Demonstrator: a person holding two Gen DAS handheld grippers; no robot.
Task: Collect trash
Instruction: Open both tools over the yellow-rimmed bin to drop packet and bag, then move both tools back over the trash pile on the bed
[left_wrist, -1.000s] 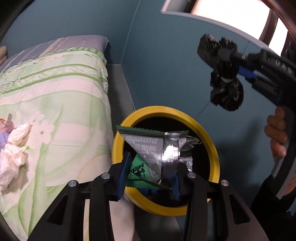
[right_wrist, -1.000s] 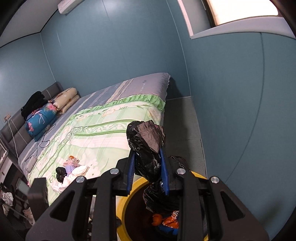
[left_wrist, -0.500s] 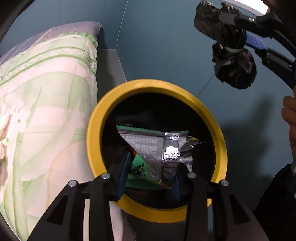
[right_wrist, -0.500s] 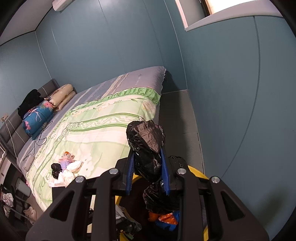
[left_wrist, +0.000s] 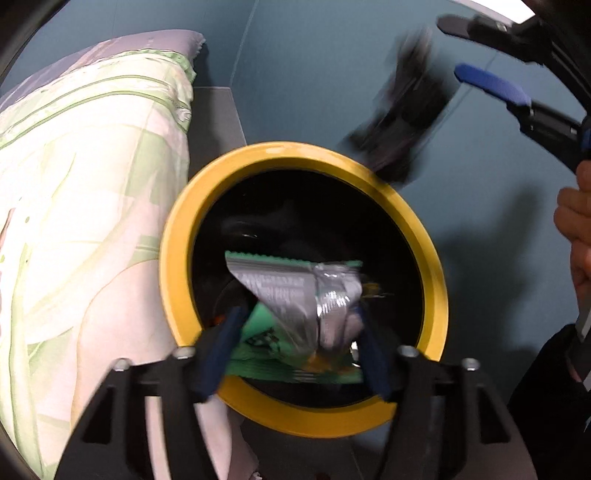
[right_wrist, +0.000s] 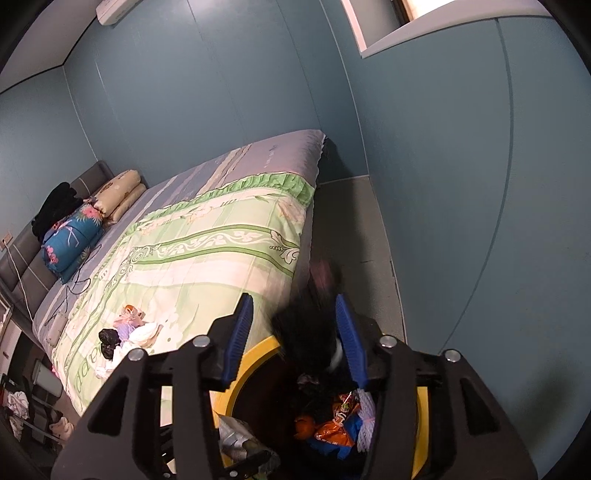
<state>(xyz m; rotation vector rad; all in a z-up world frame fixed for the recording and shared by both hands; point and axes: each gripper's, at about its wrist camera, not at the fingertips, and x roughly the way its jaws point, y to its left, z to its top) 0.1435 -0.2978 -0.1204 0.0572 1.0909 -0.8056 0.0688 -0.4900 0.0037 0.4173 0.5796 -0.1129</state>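
My left gripper (left_wrist: 295, 336) is shut on a green and silver snack wrapper (left_wrist: 291, 317) and holds it over the mouth of the yellow-rimmed trash bin (left_wrist: 428, 258). My right gripper (right_wrist: 295, 332) is open above the same bin (right_wrist: 251, 362); it also shows in the left wrist view (left_wrist: 469, 48). A crumpled black plastic bag (left_wrist: 402, 114), blurred, falls free from it toward the bin and shows between the right fingers (right_wrist: 310, 328). Orange and blue trash (right_wrist: 332, 424) lies inside the bin.
A bed with a green floral quilt (right_wrist: 207, 251) stands left of the bin. A pile of more trash (right_wrist: 125, 332) lies on the quilt. Pillows (right_wrist: 114, 195) sit at the headboard. A teal wall (right_wrist: 480, 221) is close on the right, with a narrow floor strip (right_wrist: 351, 229).
My right gripper has opened and let go of the black bag, which now drops toward the bin. My left gripper has moved further over the bin with the wrapper.
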